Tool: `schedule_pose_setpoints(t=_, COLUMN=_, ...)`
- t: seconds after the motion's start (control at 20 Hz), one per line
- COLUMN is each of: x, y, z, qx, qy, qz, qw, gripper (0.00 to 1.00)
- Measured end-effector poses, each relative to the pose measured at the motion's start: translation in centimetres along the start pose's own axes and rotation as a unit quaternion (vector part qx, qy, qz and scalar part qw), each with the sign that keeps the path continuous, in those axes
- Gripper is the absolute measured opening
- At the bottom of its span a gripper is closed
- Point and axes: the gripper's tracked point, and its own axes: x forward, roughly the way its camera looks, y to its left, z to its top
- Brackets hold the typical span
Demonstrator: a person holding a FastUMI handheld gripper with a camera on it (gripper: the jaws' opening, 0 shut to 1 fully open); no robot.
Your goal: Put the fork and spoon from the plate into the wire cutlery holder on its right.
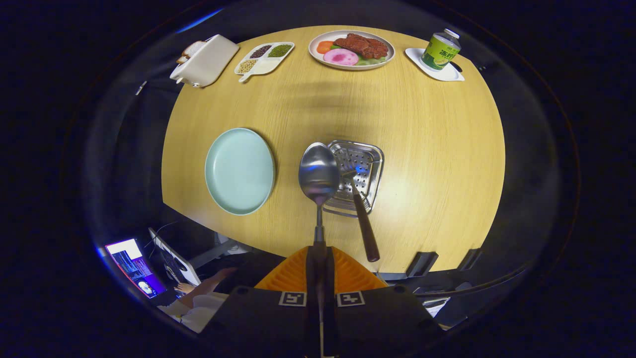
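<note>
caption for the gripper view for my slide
Gripper shut on the spoon, held above the wire cutlery holder where the fork already leans, right of the emptied plate.

A recording booth set up as a dining spot.
A wooden table [422,149] carries fake food [355,48]; beside it a person's hand [185,288] works a laptop [174,266].

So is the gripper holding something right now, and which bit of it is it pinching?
Yes. The gripper holds the spoon, with both fingers shut on the lower part of its handle. The bowl sticks up ahead of the fingers.
</note>
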Motion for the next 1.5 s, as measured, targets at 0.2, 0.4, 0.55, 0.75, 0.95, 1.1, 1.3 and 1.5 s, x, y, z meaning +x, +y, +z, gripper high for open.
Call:
schedule_pose_setpoints(t=0.2, x=0.8, y=-1.4, z=0.4, qx=0.001, qy=0.045, qz=-0.001, qw=0.999, gripper=0.08)
schedule_pose_setpoints(t=0.4, x=1.8, y=-2.0, z=0.6, qx=0.000, qy=0.094, qz=0.000, qw=0.996, gripper=0.08)
schedule_pose_setpoints(t=0.55, x=2.4, y=-2.1, z=1.0, qx=0.000, qy=0.105, qz=-0.001, qw=0.994, gripper=0.08)
schedule_pose_setpoints(t=0.75, x=2.0, y=-2.1, z=1.9, qx=0.009, qy=0.092, qz=0.000, qw=0.996, gripper=0.17)
schedule_pose_setpoints(t=0.95, x=-0.2, y=-1.0, z=2.9, qx=0.001, qy=0.038, qz=0.019, qw=0.999, gripper=0.72)
schedule_pose_setpoints(t=1.1, x=-3.1, y=0.3, z=3.5, qx=0.003, qy=-0.021, qz=0.041, qw=0.999, gripper=1.00)
schedule_pose_setpoints(t=1.3, x=-8.9, y=1.8, z=6.2, qx=0.021, qy=-0.160, qz=0.072, qw=0.984, gripper=0.99)
schedule_pose_setpoints(t=1.5, x=-15.5, y=2.7, z=7.2, qx=0.049, qy=-0.275, qz=0.111, qw=0.954, gripper=0.99)
